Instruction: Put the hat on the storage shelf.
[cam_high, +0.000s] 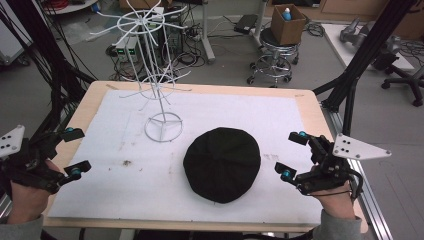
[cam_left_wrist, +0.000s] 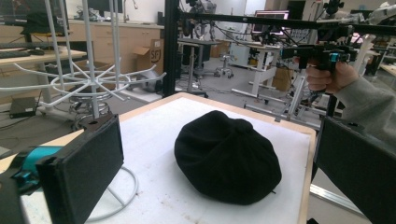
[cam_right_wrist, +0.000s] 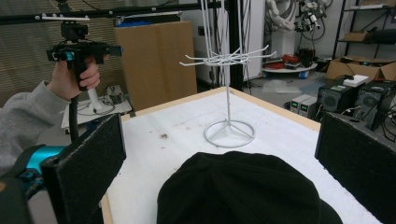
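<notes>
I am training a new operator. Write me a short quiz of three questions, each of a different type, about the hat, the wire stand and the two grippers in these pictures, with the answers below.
1. True or false: the black hat hangs on a hook of the white wire stand.
2. Multiple choice: how are the left gripper and the right gripper now? A) both open, holding nothing; B) left shut on the hat; C) both shut.
3. Short answer: what covers the top of the table under the hat?

Key
1. False: it lies flat on the table, apart from the stand's ring base.
2. A.
3. A white sheet, with a few brown stains.
</notes>
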